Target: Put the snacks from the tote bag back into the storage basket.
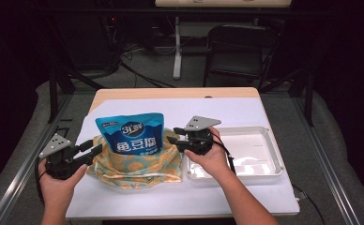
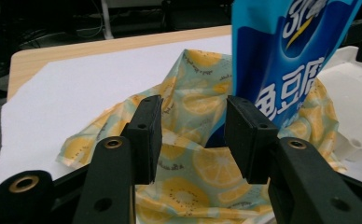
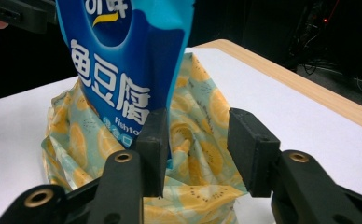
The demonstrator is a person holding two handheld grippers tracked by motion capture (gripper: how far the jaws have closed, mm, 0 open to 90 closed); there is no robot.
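**A:** Where is the blue snack pouch with white lettering [image 1: 131,133]?

**B:** Centre-left of the high view, standing upright inside the crumpled yellow lemon-print bag [image 1: 138,164] on the white sheet [image 1: 246,110].

**A:** And the grippers?

**B:** The left gripper [image 1: 94,151], at lower left, has its jaws apart around the bag's edge, not pressing. The right gripper [image 1: 171,136], at centre, is likewise parted beside the pouch. A clear plastic tray [image 1: 264,150] lies to the right.

High view overhead, facing forward-down; both gripper views close, low, from opposite sides onto the shared blue pouch [image 1: 131,134].
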